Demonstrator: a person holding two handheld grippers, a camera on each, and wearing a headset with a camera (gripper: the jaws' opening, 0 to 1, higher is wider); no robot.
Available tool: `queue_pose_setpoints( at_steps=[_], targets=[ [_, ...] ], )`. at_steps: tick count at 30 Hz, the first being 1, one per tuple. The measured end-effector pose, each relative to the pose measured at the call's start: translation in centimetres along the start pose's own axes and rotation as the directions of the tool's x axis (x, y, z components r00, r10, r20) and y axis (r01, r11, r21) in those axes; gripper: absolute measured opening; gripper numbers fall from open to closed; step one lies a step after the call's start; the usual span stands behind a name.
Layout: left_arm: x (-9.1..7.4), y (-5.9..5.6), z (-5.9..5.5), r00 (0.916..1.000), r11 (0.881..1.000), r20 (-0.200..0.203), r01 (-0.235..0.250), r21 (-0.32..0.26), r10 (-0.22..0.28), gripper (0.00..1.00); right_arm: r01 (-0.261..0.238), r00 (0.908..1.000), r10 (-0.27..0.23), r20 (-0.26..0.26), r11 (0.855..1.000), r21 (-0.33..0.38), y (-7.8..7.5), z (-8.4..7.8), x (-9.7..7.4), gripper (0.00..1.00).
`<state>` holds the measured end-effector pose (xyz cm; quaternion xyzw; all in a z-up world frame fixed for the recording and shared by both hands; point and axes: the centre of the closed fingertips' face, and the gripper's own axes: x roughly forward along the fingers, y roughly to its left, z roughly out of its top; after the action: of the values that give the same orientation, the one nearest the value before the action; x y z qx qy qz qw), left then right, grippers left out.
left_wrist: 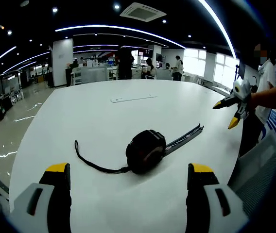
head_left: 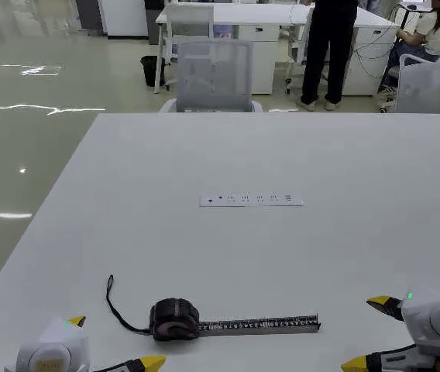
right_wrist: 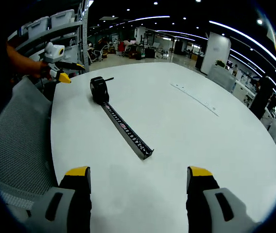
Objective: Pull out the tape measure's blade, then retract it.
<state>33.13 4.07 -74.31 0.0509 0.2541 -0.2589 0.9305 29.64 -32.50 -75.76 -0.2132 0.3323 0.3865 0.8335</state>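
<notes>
A black tape measure [head_left: 175, 319] lies on the white table near the front edge, its blade [head_left: 262, 325] pulled out to the right and lying flat, a black wrist strap [head_left: 115, 304] trailing left. The left gripper view has the tape measure [left_wrist: 145, 151] just ahead of my open left gripper [left_wrist: 129, 171], apart from it. My left gripper [head_left: 111, 345] sits at the bottom left in the head view. My right gripper [head_left: 371, 333] is open at the bottom right, with the blade's end hook [right_wrist: 146, 153] ahead of my right gripper [right_wrist: 135, 172] and nothing between its fingers.
A white power strip [head_left: 251, 200] is set into the table's middle. A mesh chair [head_left: 212, 76] stands at the far edge, with desks and people behind it. Another chair [right_wrist: 19, 145] is close to the table's near edge.
</notes>
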Motion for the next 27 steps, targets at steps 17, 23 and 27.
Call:
queue_pose_setpoints(
  at_steps=[17, 23, 27],
  targets=[
    [1.8, -0.6, 0.3, 0.9999, 1.000, 0.010, -0.006, -0.007, 0.006, 0.99, -0.168, 0.9805, 0.147, -0.130, 0.971, -0.170, -0.6, 1.3, 2.9, 0.73],
    [2.8, -1.3, 0.8, 0.9998, 1.000, 0.019, -0.003, -0.026, 0.004, 0.99, -0.231, 0.9628, 0.191, -0.191, 0.948, -0.218, -0.3, 1.5, 4.0, 0.66],
    [3.1, -1.9, 0.8, 0.9998, 1.000, 0.017, 0.000, -0.023, 0.000, 0.99, -0.260, 0.9518, 0.204, -0.229, 0.932, -0.251, -0.6, 1.3, 4.5, 0.64]
  ],
)
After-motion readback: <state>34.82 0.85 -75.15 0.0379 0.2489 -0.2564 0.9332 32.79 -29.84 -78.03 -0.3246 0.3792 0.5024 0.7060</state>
